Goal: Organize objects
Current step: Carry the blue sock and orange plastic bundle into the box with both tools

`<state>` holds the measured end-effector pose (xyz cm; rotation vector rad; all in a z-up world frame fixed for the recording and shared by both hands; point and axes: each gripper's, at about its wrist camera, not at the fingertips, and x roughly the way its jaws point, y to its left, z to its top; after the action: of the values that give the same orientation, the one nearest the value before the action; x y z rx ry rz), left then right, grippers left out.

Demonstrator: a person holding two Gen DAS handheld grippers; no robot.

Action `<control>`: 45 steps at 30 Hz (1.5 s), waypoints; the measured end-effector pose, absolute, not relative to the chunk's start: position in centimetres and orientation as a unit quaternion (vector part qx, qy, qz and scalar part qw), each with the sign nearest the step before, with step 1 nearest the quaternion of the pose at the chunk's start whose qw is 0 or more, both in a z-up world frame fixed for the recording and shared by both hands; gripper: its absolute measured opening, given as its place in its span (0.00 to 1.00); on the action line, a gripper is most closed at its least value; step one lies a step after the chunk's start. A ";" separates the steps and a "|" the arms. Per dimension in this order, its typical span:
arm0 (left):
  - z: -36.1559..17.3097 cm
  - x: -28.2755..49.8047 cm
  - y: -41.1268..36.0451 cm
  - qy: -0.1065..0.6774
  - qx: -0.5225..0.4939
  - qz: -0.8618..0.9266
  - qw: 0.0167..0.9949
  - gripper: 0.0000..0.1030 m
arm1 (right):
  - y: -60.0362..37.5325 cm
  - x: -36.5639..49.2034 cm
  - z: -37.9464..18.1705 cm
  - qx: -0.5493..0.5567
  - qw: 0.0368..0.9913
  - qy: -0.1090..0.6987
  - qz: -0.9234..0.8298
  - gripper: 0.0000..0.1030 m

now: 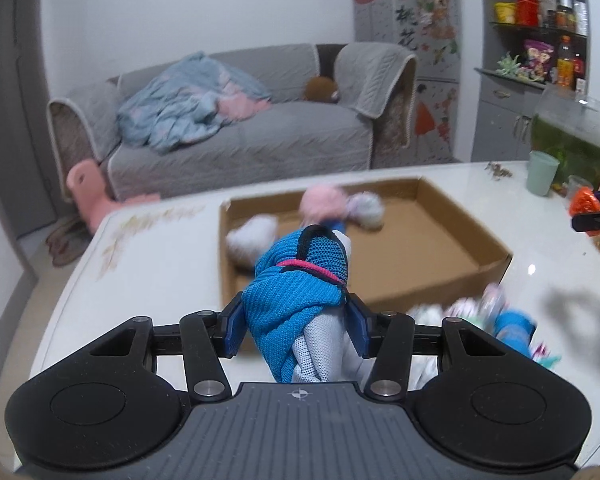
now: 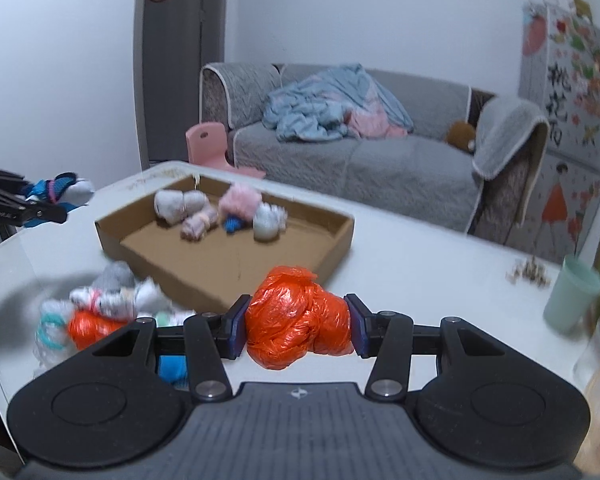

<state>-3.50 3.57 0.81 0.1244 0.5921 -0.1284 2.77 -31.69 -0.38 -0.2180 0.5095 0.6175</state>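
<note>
The white counter (image 2: pixel 420 248) carries everything, with a grey sofa (image 2: pixel 380 168) behind it that holds a crumpled blue and pink blanket (image 2: pixel 328 108). A shallow cardboard box (image 2: pixel 332 240) lies open on the counter, and several rolled bundles sit toward its far side — a pink fluffy one (image 2: pixel 240 198), pale ones beside it (image 2: pixel 180 204), and a small blue one (image 2: pixel 233 224) between them. Just outside the near corner of the box lies a loose pile of rolled socks and bags (image 2: pixel 100 304), blurred, with a second orange bag (image 2: pixel 90 326) in it.

A pale green cup (image 2: pixel 572 300) stands near the counter's right edge, close to scattered crumbs (image 2: pixel 528 274).

The left claw (image 1: pixel 296 326) pinches a blue knitted sock bundle (image 1: pixel 296 280) with a pink stripe and a white part below; the bundle stands up between the pads, in front of the near wall of the box and clear of the counter. The right claw (image 2: pixel 298 328) pinches a crumpled orange plastic bag ball (image 2: pixel 296 320), both pads pressed into its sides, held near the box's near right corner.
</note>
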 end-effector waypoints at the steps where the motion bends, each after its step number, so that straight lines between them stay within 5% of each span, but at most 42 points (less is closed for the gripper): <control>1: 1.2 -3.1 3.0 0.287 0.065 -0.070 0.953 0.55 | -31.5 2.9 0.1 -0.108 0.916 0.242 0.302 0.44; 19: 3.3 3.8 -5.4 0.274 0.115 -0.140 0.944 0.56 | -28.6 6.0 2.7 -0.144 0.912 0.207 0.324 0.44; 45: -6.4 21.1 -9.6 0.407 0.038 -0.198 0.891 0.56 | -26.3 11.1 1.3 -0.179 0.892 0.240 0.338 0.44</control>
<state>21.09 -9.64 -6.35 0.0793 0.8441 -0.4112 11.15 -26.28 1.26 -0.3706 0.4974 0.7019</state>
